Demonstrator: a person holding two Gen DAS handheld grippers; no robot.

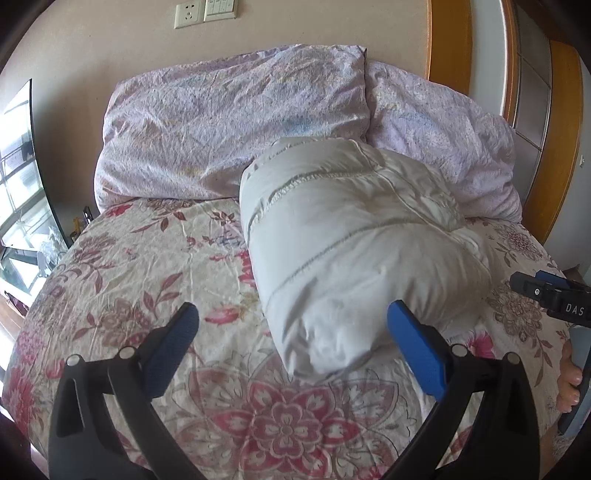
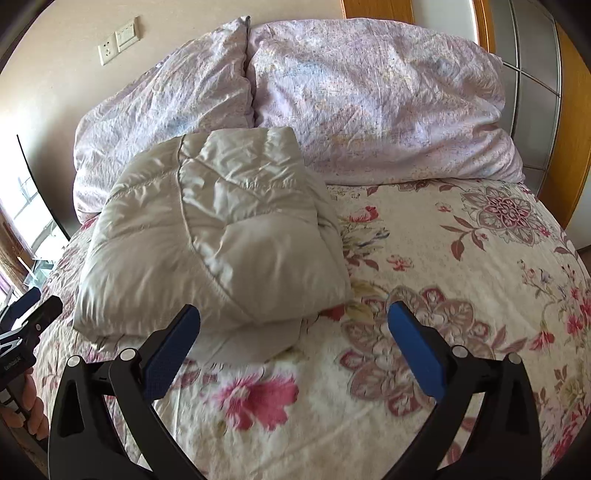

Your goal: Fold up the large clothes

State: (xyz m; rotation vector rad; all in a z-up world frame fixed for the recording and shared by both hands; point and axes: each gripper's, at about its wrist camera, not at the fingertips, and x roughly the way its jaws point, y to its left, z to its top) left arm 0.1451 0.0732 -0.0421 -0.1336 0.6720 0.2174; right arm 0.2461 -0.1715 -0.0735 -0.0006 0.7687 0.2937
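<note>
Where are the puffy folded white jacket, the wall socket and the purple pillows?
Puffy folded white jacket (image 2: 221, 236), right wrist view, its quilted top.
White wall socket (image 1: 187, 14), left wrist view, its faceplate.
Purple crinkled pillows (image 1: 229, 122), left wrist view, left pillow's front.

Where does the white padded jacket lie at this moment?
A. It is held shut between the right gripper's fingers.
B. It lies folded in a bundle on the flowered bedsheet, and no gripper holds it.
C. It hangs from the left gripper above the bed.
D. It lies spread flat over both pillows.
B: the white padded jacket rests bundled on the flowered bedsheet, while the left gripper and right gripper are both open, gripping nothing.
</note>
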